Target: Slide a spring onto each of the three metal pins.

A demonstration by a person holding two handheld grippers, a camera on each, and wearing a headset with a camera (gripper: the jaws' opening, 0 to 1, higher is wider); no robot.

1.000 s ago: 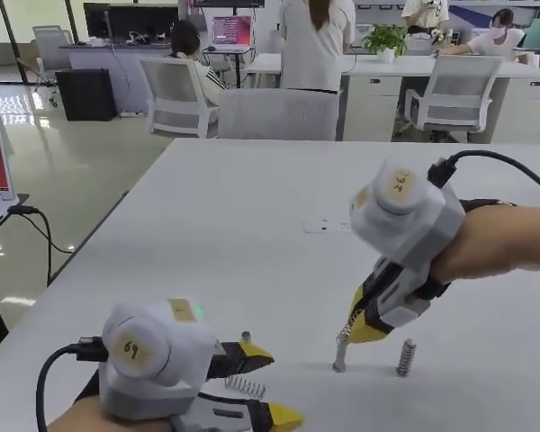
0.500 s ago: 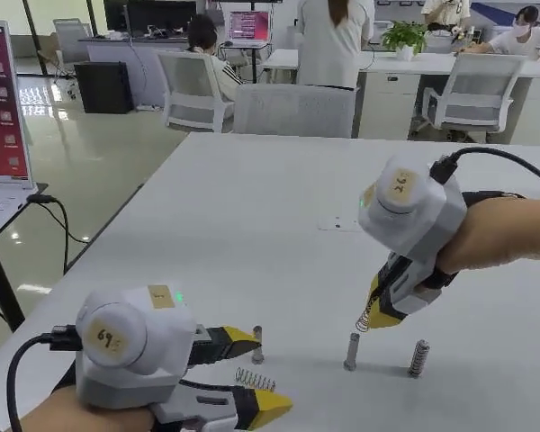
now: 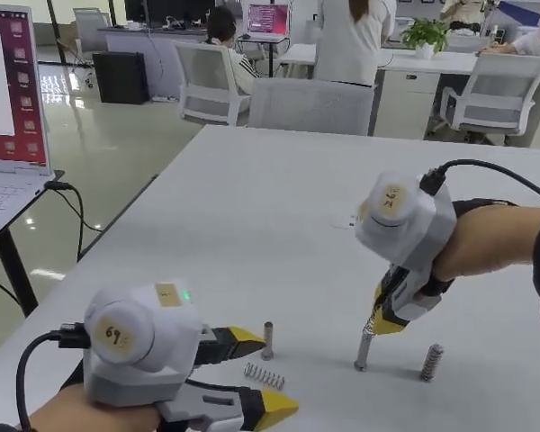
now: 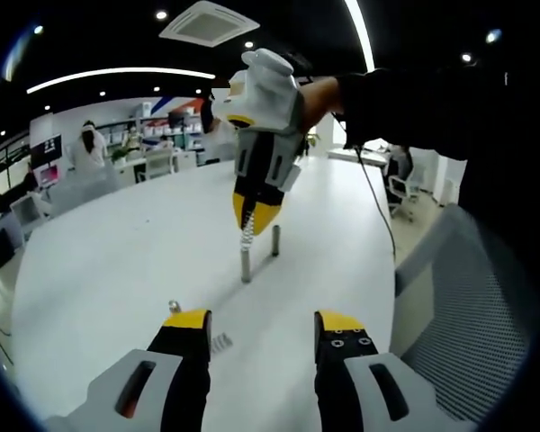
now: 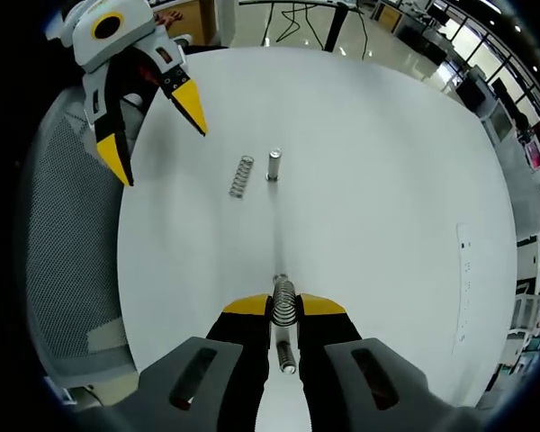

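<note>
The fingers (image 5: 245,308) of the right gripper (image 3: 378,325) are closed on a held spring (image 4: 246,238), which we see gripped by its upper coils and hanging nearly upright. Its lower end meets the top of the middle pin (image 3: 364,352); we cannot tell whether the coils have passed over the tip. Just to the right of that pin in the head view, an upright spring (image 3: 429,362) stands on the worktop (image 3: 252,225). We cannot tell whether there is a pin inside it. To the left stands a bare pin (image 3: 268,340), and a loose spring (image 3: 264,375) lies flat on the worktop just beside it. The left gripper (image 4: 265,321) is low over the near edge with its fingers (image 4: 187,322) spread apart and gripping nothing. In the head view the loose spring lies between their yellow tips. Beyond the worktop we note a laptop (image 3: 13,99) on a side desk, grey office chairs (image 3: 310,106) and seated and standing people.
</note>
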